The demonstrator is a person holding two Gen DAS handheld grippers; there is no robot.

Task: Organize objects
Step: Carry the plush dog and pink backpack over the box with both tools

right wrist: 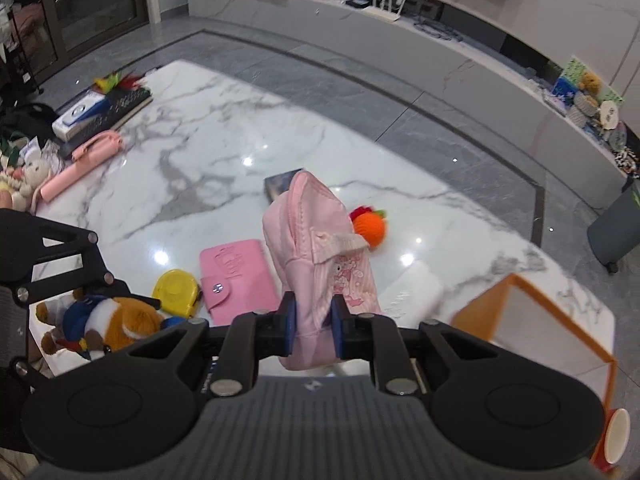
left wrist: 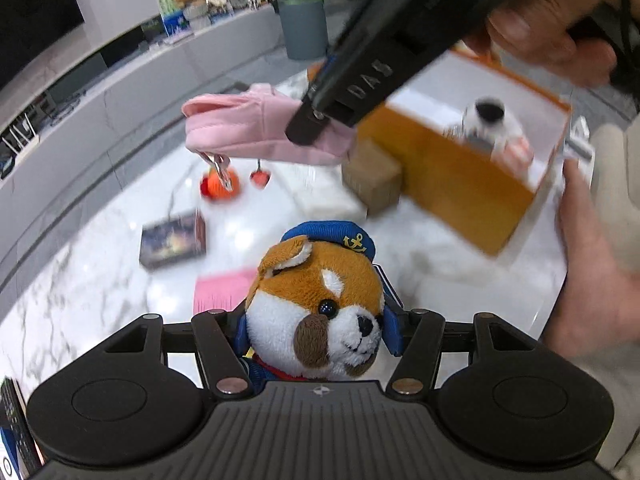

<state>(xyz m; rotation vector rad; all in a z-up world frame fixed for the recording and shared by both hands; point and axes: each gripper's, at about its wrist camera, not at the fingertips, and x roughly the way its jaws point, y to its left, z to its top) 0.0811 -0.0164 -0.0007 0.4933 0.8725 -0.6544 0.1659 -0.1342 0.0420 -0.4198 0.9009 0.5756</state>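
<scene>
Plush dog (left wrist: 316,312), pink pouch (right wrist: 320,272), orange box (left wrist: 472,184), pink wallet (right wrist: 236,276)

A grey planter (left wrist: 302,20) stands on the floor beside the long grey console (right wrist: 440,52).

Your left gripper (left wrist: 316,328) has a black ribbed housing, two round side discs, silver pivot screws and blue pads. Your right gripper (right wrist: 314,320) matches it; seen from outside, its black arm carries pale "DAS" lettering.
</scene>
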